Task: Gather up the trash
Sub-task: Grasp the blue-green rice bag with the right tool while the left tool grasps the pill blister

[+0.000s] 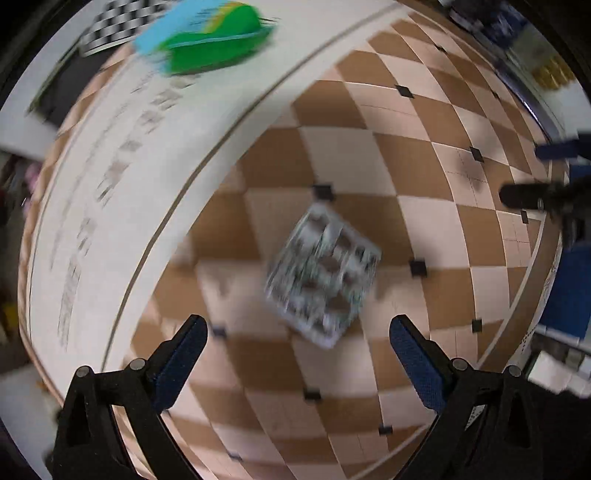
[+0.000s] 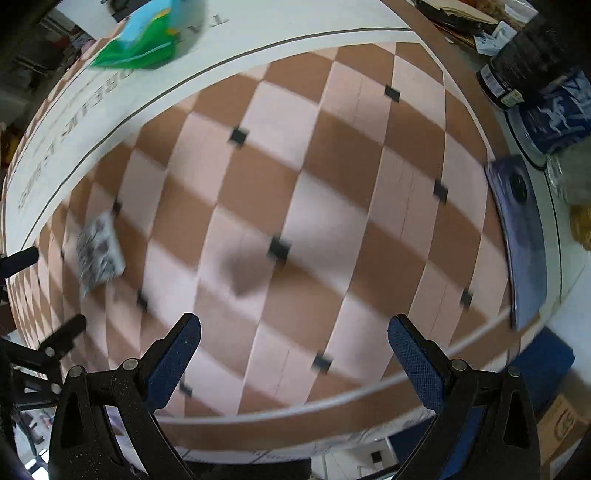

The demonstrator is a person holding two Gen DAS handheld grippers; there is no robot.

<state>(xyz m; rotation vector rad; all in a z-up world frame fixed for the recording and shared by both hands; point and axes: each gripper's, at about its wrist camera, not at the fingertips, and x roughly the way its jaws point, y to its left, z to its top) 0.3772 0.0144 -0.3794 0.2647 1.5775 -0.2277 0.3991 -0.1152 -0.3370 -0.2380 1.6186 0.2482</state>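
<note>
A silvery blister pack [image 1: 323, 273] lies flat on the brown-and-pink checkered tabletop [image 1: 424, 155], just ahead of my left gripper [image 1: 298, 334], which is open and empty above it. The pack also shows at the left of the right wrist view [image 2: 98, 253]. A green and light-blue packet [image 1: 207, 35] lies on the white strip at the far side; it also shows in the right wrist view [image 2: 144, 40]. My right gripper [image 2: 294, 332] is open and empty over the bare checkered tabletop [image 2: 332, 155]. Both views are motion-blurred.
A dark blue flat box [image 2: 521, 240] lies at the table's right edge, with a dark jar [image 2: 524, 55] and a blue-patterned container [image 2: 557, 114] behind it. A checkerboard sheet [image 1: 114, 22] lies beyond the packet. The other gripper's black fingers [image 1: 524, 195] show at the right.
</note>
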